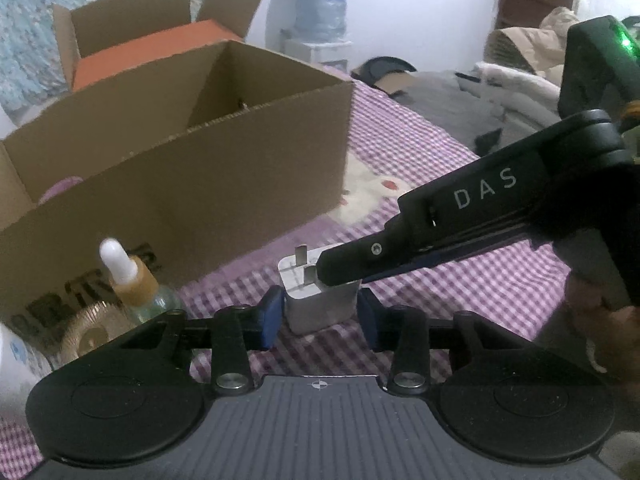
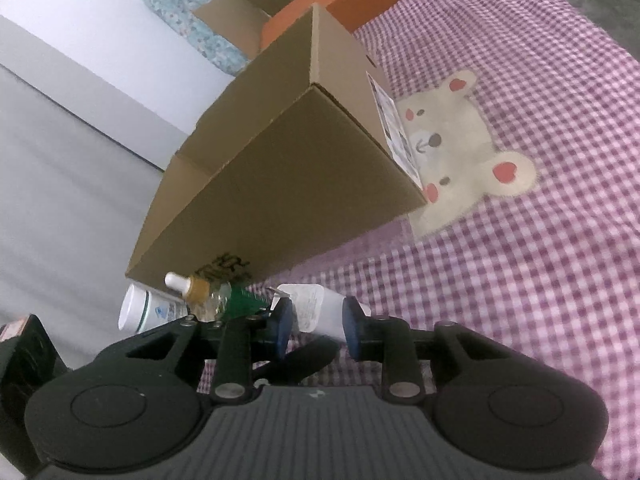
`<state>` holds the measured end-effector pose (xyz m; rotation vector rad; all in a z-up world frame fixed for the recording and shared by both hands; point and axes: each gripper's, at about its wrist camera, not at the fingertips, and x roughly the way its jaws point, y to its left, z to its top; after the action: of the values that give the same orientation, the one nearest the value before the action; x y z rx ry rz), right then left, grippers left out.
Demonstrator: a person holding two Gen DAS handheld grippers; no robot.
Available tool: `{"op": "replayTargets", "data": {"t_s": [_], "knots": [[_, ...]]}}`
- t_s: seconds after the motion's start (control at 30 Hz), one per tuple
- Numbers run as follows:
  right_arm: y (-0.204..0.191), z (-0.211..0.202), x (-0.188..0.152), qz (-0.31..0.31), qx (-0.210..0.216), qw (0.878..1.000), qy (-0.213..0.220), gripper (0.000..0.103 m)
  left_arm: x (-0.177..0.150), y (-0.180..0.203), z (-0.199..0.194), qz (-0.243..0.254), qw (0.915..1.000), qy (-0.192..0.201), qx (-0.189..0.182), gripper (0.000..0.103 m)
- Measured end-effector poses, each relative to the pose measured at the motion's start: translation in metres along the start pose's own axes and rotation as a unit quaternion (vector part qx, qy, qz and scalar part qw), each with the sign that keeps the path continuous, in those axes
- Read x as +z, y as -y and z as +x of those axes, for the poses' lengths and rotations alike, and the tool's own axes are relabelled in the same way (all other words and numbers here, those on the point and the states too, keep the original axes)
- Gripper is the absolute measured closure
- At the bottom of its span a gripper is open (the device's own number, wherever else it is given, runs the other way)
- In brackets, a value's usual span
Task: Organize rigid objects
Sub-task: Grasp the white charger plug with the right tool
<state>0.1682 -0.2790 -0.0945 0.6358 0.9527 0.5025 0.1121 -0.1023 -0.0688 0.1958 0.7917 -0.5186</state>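
A white plug charger [image 1: 320,300] stands on the pink checked bedcover [image 1: 440,280], prongs up. My left gripper [image 1: 321,318] has its blue pads against the charger's two sides. My right gripper [image 1: 340,278] reaches in from the right, and its fingers are clamped across the top of the charger by the prongs. In the right wrist view the charger [image 2: 320,312] sits squeezed between the right gripper's [image 2: 317,324] blue pads. An open cardboard box [image 1: 180,184] stands just behind, and something pink [image 1: 60,188] lies inside it.
A dropper bottle [image 1: 132,280], a gold ribbed lid [image 1: 94,332] and a white bottle [image 1: 16,356] crowd the left, against the box front. An orange box [image 1: 152,52] in a second carton stands further back. A hand [image 1: 600,320] holds the right gripper. Clothes are piled at far right.
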Motion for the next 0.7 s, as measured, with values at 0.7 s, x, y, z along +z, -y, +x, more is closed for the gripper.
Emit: {"op": "replayTargets", "data": {"t_s": [0.7], "knots": [[0.0,-0.013,-0.009,0.015,-0.005,1.0,0.005,0.073,0.004,0.001,0.007,0.021,0.9991,-0.034,-0.016,0.06]]}}
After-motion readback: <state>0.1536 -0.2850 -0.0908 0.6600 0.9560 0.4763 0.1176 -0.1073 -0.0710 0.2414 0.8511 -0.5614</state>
